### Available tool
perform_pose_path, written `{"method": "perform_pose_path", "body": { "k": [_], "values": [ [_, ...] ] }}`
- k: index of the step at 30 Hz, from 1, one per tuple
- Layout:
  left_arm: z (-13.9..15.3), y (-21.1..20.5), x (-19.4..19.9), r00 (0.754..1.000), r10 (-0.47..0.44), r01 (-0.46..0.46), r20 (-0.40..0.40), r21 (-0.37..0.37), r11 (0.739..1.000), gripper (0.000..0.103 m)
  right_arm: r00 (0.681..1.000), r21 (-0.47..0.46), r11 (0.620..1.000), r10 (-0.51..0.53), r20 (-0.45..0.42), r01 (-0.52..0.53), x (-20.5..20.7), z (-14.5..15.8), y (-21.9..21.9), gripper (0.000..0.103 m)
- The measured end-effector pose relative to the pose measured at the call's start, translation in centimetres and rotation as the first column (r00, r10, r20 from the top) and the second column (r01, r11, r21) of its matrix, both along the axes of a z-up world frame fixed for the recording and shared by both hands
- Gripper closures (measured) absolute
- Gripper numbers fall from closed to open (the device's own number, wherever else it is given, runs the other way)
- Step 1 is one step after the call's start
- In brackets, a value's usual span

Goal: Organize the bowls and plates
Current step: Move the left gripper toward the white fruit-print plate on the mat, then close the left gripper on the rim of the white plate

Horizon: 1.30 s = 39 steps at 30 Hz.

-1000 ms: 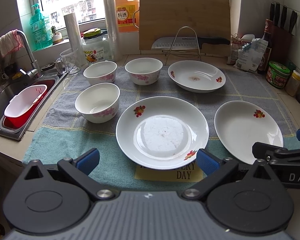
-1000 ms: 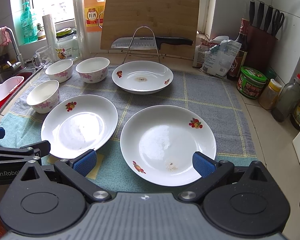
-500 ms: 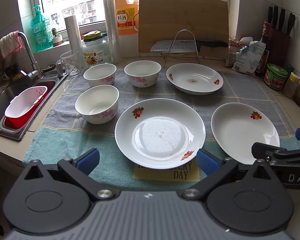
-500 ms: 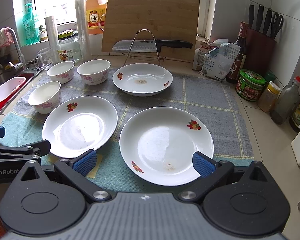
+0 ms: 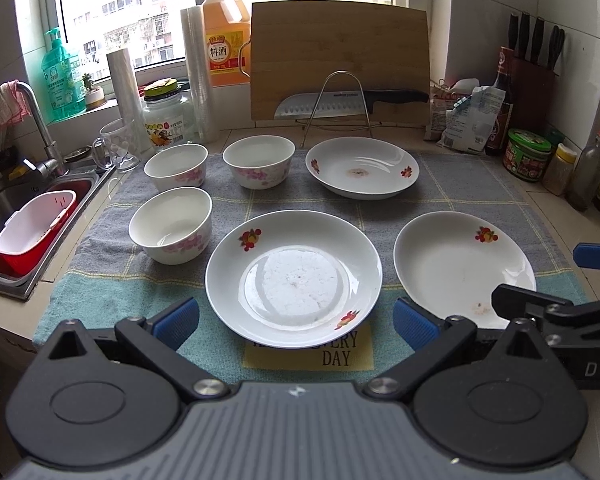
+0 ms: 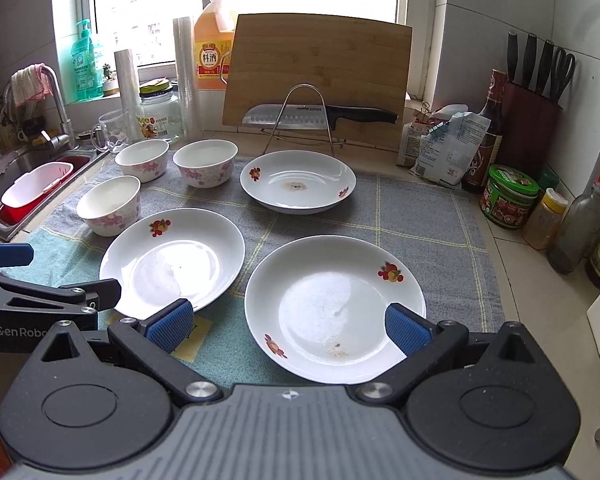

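Left claw [image 5: 296, 322]: spread wide with nothing between its blue pads [image 5: 177, 321]; it sits at the lower middle of the left wrist view, low over the near edge of the towel.
Right claw [image 6: 287, 327]: also wide open and empty, at the lower middle of the right wrist view; its right pad [image 6: 403, 328] overlaps the near rim of a plate in the picture, but contact cannot be told.
Near left plate [image 5: 294, 278]: centre of the left wrist view, flat on the towel, fruit prints on the rim, lying between the left claw's pads in the picture.
Near right plate [image 6: 335, 314]: lower centre of the right wrist view, flat, small brown specks near its front.
Far plate [image 5: 362, 167]: upper centre, in front of the wire rack, a brown stain in its middle.
Bowls: three white ones with pink flowers, upright, in the left half; near bowl [image 5: 171, 224], far left bowl [image 5: 176, 166], far right bowl [image 5: 259, 161].
Towel [image 5: 452, 196]: grey and teal, spread on the tabletop [image 5: 540, 200] under all the dishes.
Cutting board [image 5: 338, 64]: upright at the back, a cleaver [image 5: 332, 106] on the wire rack [image 5: 337, 102] before it.
Sink [image 5: 4, 216]: far left, holding a red and white basket [image 5: 34, 226].
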<state>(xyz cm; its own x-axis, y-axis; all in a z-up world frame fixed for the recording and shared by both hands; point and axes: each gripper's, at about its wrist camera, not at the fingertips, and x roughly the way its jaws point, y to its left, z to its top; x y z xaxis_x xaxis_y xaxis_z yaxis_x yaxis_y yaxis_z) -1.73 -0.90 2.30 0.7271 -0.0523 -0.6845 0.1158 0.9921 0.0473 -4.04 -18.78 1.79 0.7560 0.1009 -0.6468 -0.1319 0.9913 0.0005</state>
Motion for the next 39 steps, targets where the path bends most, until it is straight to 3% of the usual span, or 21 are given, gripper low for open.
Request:
{"method": "perform_pose_path", "body": {
  "k": [8,17,23,34,39],
  "values": [
    [-0.5,-0.8,0.6,0.999,-0.04,0.04,-0.004,-0.006,0.999,0.001,0.999,-0.012,0.999,0.031,0.018,-0.03,-0.4,-1.1,-2.1,0.0],
    [-0.9,-1.5,1.9,0.99,-0.136,0.131,-0.042,-0.107,0.986,0.001,0.999,-0.028,0.999,0.04,0.002,-0.04,-1.0,-3.4,-4.4,0.0],
    [-1.5,-2.4,3.1,0.98,-0.196,0.19,-0.034,-0.127,0.974,0.001,0.998,-0.034,0.997,0.063,-0.027,-0.064,-0.7,-5.5,-5.1,0.0],
    [-2.5,-3.7,6.4,0.959,-0.282,0.275,-0.037,-0.12,0.954,0.001,0.995,-0.031,0.998,0.055,-0.084,-0.058,1.0,-9.8,-5.6,0.0],
    [-2.9,-4.8,8.1,0.948,-0.311,0.308,-0.065,-0.062,0.949,0.001,0.993,-0.026,0.998,0.05,-0.106,-0.053,2.3,-11.4,-5.6,0.0]
  ]
}}
